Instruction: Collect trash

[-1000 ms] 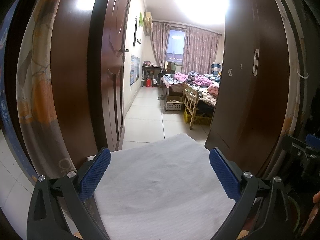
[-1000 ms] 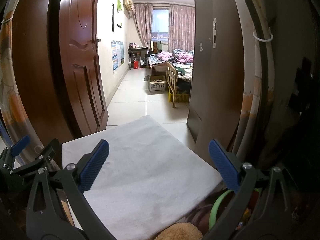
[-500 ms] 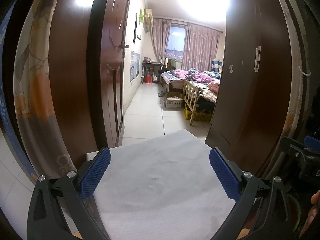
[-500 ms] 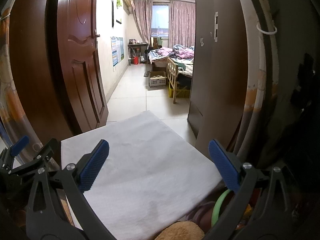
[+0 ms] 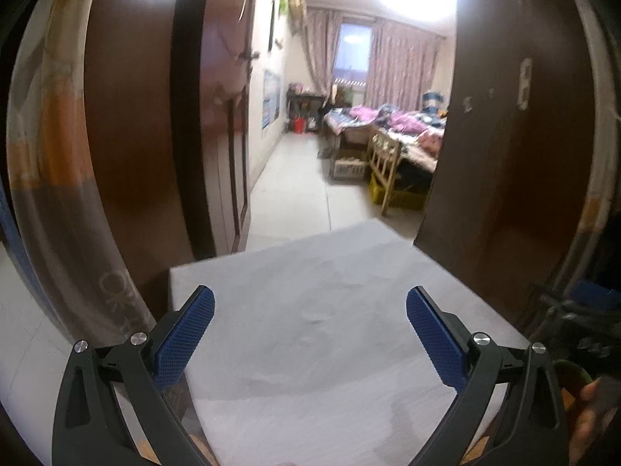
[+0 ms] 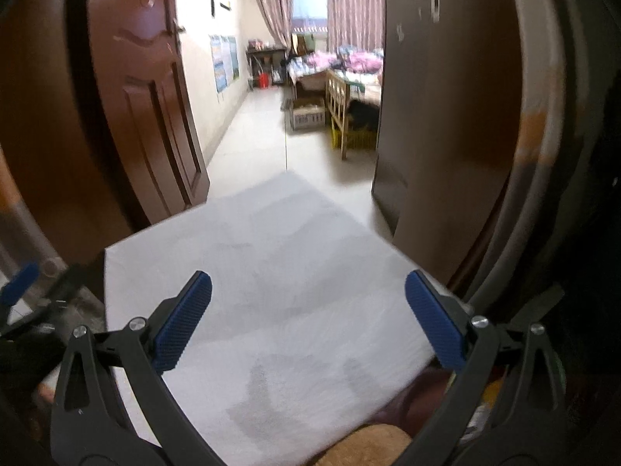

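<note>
No trash shows in either view. A flat white-grey cloth-covered surface [image 5: 310,334] lies below both grippers; it also shows in the right wrist view [image 6: 271,272], with faint damp-looking stains. My left gripper [image 5: 310,330] is open and empty above it. My right gripper [image 6: 308,310] is open and empty above the same surface. The left gripper's blue fingertip [image 6: 19,287] shows at the left edge of the right wrist view.
A brown door [image 5: 221,116] stands open on the left and a dark wooden panel [image 5: 504,155] on the right, framing a doorway. Beyond is a tiled floor [image 5: 299,194], a bed [image 5: 396,124], a wooden chair [image 5: 384,159], a cardboard box [image 6: 308,114] and curtains [image 5: 399,66].
Both views have tilted down and moved slightly forward; more of the white surface shows and the room appears higher in frame. Both grippers stay open.
</note>
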{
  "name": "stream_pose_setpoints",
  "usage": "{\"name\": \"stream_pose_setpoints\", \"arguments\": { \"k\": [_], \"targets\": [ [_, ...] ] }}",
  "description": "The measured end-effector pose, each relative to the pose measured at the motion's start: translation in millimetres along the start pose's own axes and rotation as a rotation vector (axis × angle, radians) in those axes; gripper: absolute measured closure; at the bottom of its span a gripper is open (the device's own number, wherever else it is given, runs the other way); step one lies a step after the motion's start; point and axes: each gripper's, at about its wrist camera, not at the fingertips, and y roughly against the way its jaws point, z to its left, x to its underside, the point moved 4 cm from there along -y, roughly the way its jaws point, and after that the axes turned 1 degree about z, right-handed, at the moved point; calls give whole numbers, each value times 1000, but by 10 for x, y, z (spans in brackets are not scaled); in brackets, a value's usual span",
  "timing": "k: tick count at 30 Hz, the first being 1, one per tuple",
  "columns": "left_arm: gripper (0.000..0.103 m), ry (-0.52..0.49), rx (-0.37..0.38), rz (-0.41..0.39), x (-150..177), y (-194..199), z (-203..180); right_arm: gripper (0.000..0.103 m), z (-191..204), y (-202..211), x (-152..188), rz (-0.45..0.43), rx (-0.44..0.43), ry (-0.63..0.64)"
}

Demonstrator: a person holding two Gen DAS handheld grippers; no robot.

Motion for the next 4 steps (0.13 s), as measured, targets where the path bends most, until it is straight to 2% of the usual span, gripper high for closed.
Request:
{"name": "stream_pose_setpoints", "arguments": {
  "k": [4],
  "targets": [
    [8,3,-34,64,119,-269,87,5,-67,-752,184,58,29,-6]
  ]
}}
